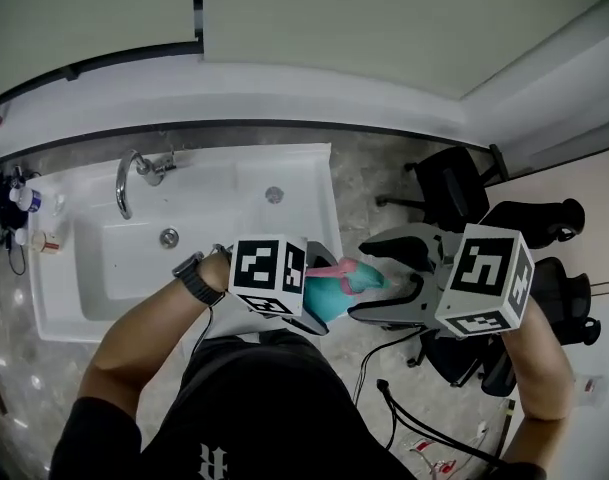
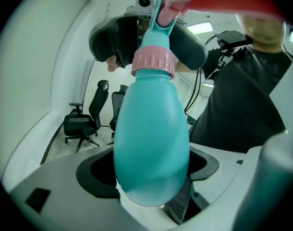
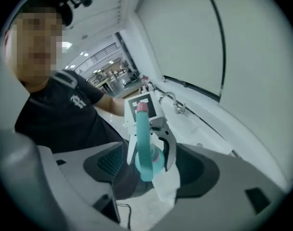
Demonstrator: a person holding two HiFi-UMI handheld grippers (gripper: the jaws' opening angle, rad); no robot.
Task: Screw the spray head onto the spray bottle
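Observation:
A teal spray bottle (image 2: 151,138) with a pink collar (image 2: 153,61) stands up between the jaws of my left gripper (image 2: 151,177), which is shut on its lower body. The teal spray head (image 2: 160,18) with a pink trigger sits on the bottle's neck. In the head view the bottle (image 1: 332,296) lies between both grippers, in front of the person's chest. My right gripper (image 1: 392,276) stands wide open around the spray head (image 1: 362,274), its pads apart from it. In the right gripper view the spray head (image 3: 143,138) points at the camera.
A white sink (image 1: 284,168) with a chrome tap (image 1: 132,174) lies behind the left gripper. Small bottles (image 1: 26,200) stand at its far left. Black office chairs (image 1: 452,183) are on the right, and cables (image 1: 404,413) run over the speckled floor.

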